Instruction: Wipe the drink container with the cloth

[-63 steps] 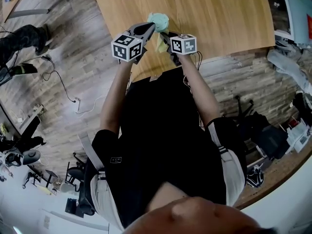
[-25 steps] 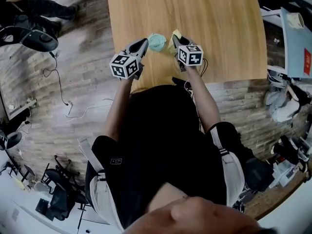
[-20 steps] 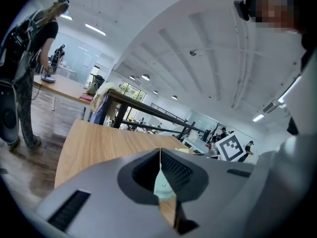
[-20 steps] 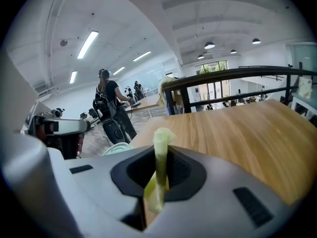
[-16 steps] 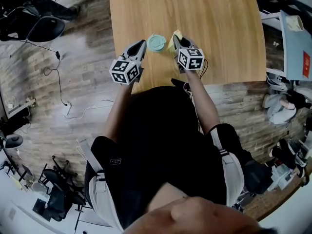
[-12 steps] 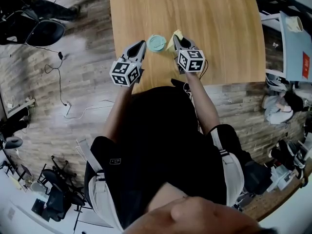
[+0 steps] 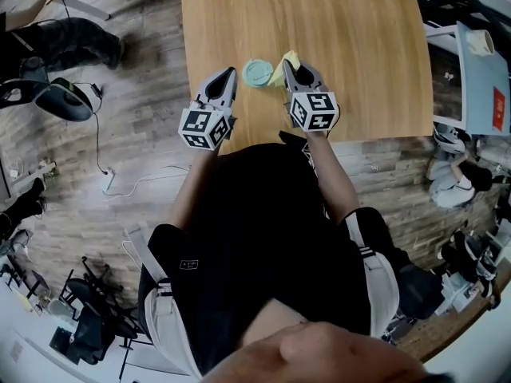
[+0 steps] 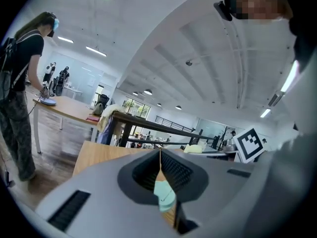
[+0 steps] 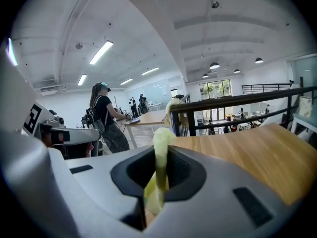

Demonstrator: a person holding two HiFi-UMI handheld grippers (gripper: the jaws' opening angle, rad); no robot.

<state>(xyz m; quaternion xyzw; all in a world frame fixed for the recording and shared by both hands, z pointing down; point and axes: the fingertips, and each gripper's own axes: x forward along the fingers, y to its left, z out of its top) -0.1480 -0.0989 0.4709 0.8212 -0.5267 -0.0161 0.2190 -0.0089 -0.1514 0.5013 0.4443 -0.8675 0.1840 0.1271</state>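
wooden table (image 7: 359,46), plank floor (image 7: 136,158), left gripper (image 7: 229,73) closed, right gripper (image 7: 291,65) pinching yellow cloth (image 7: 279,65)

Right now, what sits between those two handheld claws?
In the head view, the teal drink container stands between the left gripper and the right gripper, next to the yellow cloth the right one pinches.

**Black shirt, grey tools**

The person wears a black short-sleeved T-shirt (image 7: 263,238) with a small white mark (image 7: 189,262) on the sleeve at lower left. The left gripper (image 7: 231,71) and right gripper (image 7: 288,61) are grey and taper to a point. Each carries a cube (image 7: 205,128) with black-and-white square markers.
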